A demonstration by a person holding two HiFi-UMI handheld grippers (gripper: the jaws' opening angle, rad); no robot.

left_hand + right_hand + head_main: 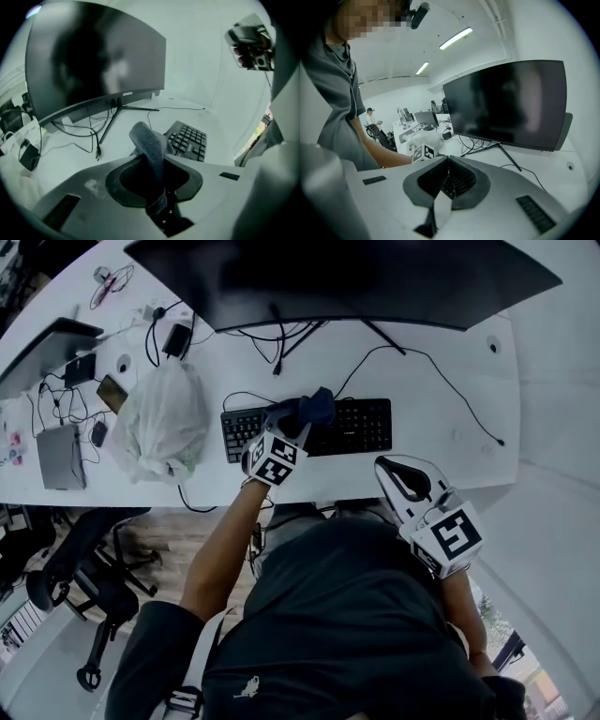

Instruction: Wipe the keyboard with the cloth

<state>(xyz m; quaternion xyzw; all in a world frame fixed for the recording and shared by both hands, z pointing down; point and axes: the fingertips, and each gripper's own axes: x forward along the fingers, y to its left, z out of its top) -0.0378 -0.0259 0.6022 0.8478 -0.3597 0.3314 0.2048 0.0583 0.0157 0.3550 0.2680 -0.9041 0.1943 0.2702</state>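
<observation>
- The left gripper point(292, 430) is gripping the cloth point(307, 411), a dark bunched piece; its jaws are standing narrow, pinching the fabric, which is sticking up from between them in the left gripper view.
- The keyboard point(349, 427) is lying on the white desk point(450, 409), in front of the monitor point(337, 277); the cloth is hanging over its left-middle part, by the far edge; whether the fabric is pressing on the keys cannot be told.
- The right gripper point(405, 476) is hovering to the right, by the desk's near edge, near the keyboard's right end but not touching it; its jaws are closed together with nothing between them.
- A white plastic bag point(164, 420) is sitting left of the keyboard, apart from it; cables are running across the desk behind.
- Judging progress: the cloth is already in the grip and at the keyboard, so the pick-up looks done; the wiping itself seems to be at an early or middle stage, with the right half of the keys lying uncovered.
- What seems left: passing the cloth over the remaining keys toward the right end; no picture is showing which keys are already clean.
</observation>
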